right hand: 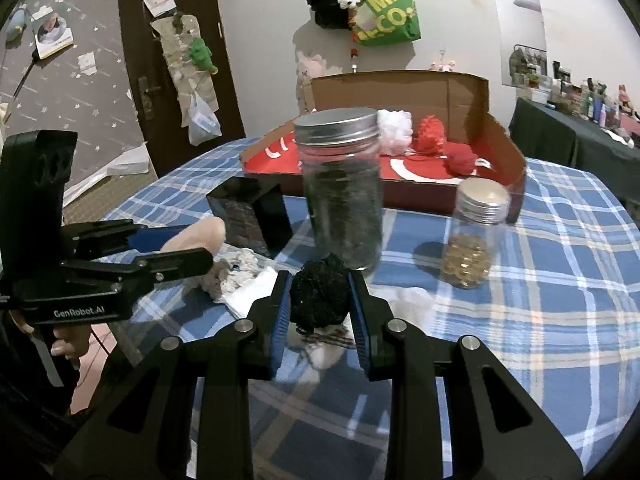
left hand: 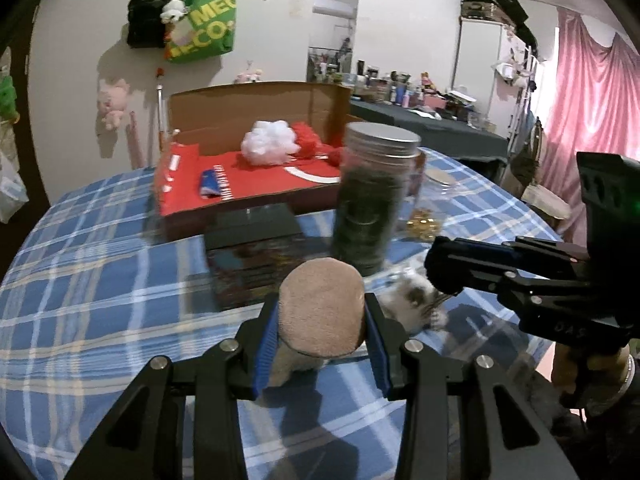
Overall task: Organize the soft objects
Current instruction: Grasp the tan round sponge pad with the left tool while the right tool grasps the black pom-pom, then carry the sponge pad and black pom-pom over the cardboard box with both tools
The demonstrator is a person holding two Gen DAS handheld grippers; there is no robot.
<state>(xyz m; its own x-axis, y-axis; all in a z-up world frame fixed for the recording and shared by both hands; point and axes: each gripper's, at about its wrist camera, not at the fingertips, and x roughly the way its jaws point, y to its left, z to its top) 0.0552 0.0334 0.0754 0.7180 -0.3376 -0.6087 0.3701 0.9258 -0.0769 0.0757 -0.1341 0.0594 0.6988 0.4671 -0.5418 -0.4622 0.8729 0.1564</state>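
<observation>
Blue-and-white plaid tablecloth (right hand: 560,280) covers the table; left gripper (left hand: 322,320) pinches a tan plush mushroom (left hand: 320,312); right gripper (right hand: 318,300) pinches a black fuzzy pom-pom (right hand: 318,300); cluttered bedroom behind.

"GenRobot.AI" on the left gripper (right hand: 191,257) — green bag (right hand: 390,10) seemingly "MEC", "ECO".

The tall jar (left hand: 372,196) is motion-blurred, its dark contents unidentifiable.

The left gripper (left hand: 322,344) clamps a tan plush toy (left hand: 320,312) between its blue fingers (left hand: 266,344) above the plaid counter (left hand: 100,280); a jar (left hand: 370,196) stands beyond, a red box (left hand: 248,168) farther.
</observation>
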